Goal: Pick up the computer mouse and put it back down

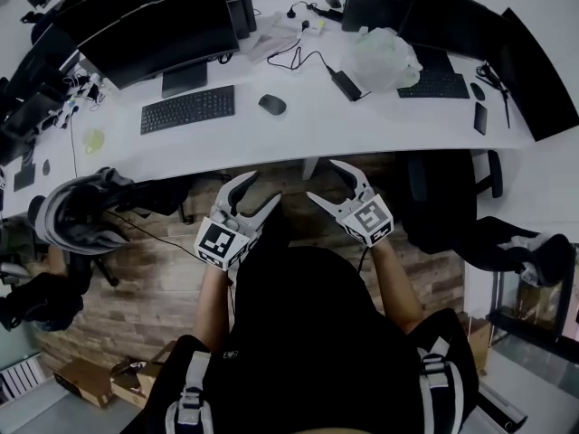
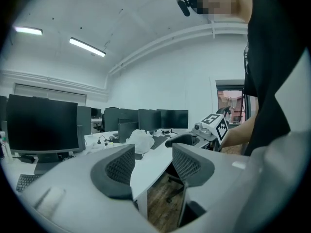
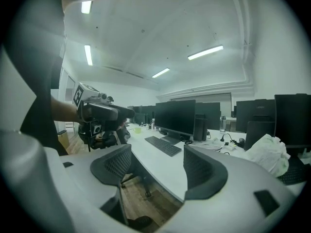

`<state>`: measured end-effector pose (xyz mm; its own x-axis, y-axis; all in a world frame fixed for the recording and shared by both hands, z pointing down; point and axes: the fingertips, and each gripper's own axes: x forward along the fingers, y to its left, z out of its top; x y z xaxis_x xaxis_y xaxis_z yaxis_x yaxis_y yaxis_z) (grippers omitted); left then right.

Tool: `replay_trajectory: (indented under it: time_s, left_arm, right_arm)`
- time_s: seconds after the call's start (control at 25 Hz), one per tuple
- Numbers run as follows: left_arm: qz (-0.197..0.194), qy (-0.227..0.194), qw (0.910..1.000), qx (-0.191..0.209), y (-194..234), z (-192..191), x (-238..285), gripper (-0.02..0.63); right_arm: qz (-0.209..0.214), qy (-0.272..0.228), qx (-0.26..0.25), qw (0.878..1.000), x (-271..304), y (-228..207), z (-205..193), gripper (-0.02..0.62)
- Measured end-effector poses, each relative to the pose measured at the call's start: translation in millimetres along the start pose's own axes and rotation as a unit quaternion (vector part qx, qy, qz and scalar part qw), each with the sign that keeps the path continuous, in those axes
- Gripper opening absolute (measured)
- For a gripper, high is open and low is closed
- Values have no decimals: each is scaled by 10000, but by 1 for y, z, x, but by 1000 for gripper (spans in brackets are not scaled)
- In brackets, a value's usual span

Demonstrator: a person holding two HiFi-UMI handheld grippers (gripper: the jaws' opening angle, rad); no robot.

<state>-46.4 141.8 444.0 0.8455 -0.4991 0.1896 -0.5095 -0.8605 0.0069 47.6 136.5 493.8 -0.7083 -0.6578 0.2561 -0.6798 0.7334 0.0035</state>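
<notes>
The long white worktop [image 1: 317, 138] runs across the head view, and nothing on it is touched yet. On its left part stands a wide dark monitor [image 1: 163, 30], and in front of that lies a black keyboard [image 1: 187, 108].

The left tongs [image 1: 267, 186] and the right tongs [image 1: 321, 180] hang side by side before the near edge of the worktop, over the wooden floor. Both are released. In each gripper view the two jaws stand wide apart, with only the worktop edge and the floor between them.

The computer mouse [image 1: 271, 105] lies on the worktop just right of the keyboard, well apart from both tongs. It is almost straight ahead of the left tongs. In the gripper views I cannot make it out, probably because it is too small there.

The step in hand seems to be the reach. To do it well, I would bring only one pair of tongs forward over the edge and keep it open. The jaws should go down on the two long sides of the mouse, not on its front and back. They should close gently, because the smooth rounded shell may slip out. A low lift is enough, and the keyboard edge beside it should stay clear of the jaw.
</notes>
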Motion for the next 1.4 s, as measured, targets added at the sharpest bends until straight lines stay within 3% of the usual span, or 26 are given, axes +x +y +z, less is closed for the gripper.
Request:
replay_trajectory:
  time_s: [0.36,0.68,1.12,1.4]
  left_arm:
    - [-338,-12,9994,-4,89,11,39,227]
    - [-637,45,9980,-9,138,6,62,224]
    - [-1018,-6,9948,-75,172,6,78,216]
    - [-1111,10,9937,-145,187,-2,70,216]
  right_arm:
    - [-201,16,232,9995,70,-57,21,321]
    - [-352,197,340,9986,114,-80,19,319]
    - [-431,265,263,9984,160,-102,33,316]
    - [-397,351,126,9985,184,-94,36,316]
